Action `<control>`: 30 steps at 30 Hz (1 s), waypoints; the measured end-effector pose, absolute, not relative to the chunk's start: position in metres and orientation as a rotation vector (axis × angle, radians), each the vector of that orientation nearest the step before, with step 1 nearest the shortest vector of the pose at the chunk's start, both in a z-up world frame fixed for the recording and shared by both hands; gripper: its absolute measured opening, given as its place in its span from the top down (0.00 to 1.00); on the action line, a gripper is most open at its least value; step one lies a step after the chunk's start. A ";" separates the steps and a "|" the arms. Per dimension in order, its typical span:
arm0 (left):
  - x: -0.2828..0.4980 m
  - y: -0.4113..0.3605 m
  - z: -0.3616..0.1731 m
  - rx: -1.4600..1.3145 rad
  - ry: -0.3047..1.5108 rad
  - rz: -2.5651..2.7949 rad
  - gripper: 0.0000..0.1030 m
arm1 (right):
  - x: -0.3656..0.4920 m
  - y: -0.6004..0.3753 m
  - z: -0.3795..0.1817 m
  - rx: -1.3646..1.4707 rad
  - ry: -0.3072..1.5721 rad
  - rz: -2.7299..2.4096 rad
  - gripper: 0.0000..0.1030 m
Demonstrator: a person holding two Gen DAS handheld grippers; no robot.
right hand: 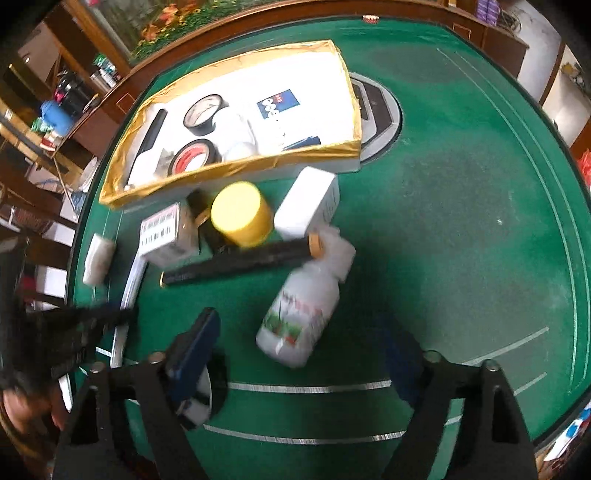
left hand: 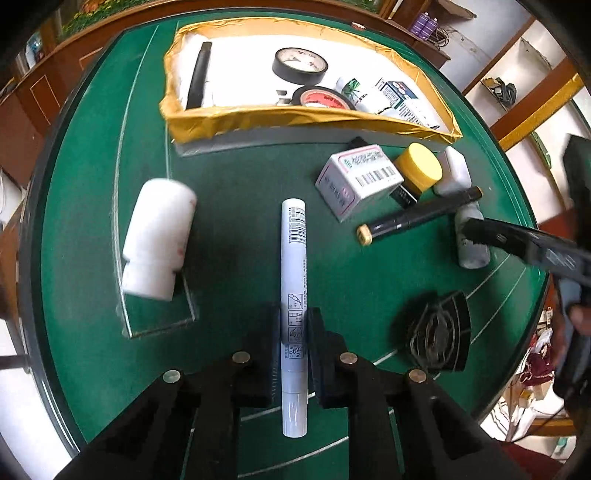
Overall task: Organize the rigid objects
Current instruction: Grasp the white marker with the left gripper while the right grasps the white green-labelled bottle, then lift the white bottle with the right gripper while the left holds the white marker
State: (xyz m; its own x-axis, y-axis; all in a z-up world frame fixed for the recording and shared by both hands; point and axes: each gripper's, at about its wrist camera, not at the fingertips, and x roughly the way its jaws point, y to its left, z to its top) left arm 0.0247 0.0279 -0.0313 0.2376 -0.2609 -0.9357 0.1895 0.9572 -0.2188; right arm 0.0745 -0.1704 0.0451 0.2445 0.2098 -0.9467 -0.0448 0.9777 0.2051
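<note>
Left gripper (left hand: 293, 334) clamps our white marker (left hand: 293, 280); next we carry it into the box (left hand: 258, 122), while the right gripper (right hand: 299, 354) gapes before a bottle (right hand: 299, 317).

Left tongs (left hand: 293, 343): black angular arms showing four round silver bolt heads, dark blue pads lining fingers (left hand: 317, 350). Right tongs (right hand: 299, 354): same black frame, blue pads, silver bolts showing.

Green felt surface (left hand: 229, 177) with white arc lines, round edge. Brown wooden rail (right hand: 258, 22) beyond far edge at 12 o'clock. Flower picture (right hand: 162, 26) at 11 o'clock. White shelving with wooden frames (left hand: 517, 74) at 2 o'clock, purple cans (left hand: 424, 26) nearby.
</note>
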 end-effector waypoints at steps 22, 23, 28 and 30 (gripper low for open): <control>0.034 0.018 -0.032 -0.021 1.306 -0.286 0.86 | 0.054 -0.169 0.027 -0.022 1.370 0.175 0.67; 0.034 0.017 -0.031 -0.020 1.302 -0.287 0.86 | 0.053 -0.169 0.027 -0.026 1.365 0.176 0.67; 0.035 0.019 -0.032 -0.056 1.295 -0.283 0.87 | 0.047 -0.167 0.030 -0.028 1.350 0.179 0.67; 0.033 0.023 -0.033 -0.082 1.297 -0.286 0.87 | 0.045 -0.168 0.030 -0.034 1.346 0.184 0.67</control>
State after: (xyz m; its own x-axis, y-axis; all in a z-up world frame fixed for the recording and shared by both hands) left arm 0.0334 0.0227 -0.0327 0.2406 -0.2544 -0.9367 0.1628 0.9620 -0.2194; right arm 0.0447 -0.1675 0.0303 0.2110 0.1134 -0.9709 -0.1521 0.9850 0.0820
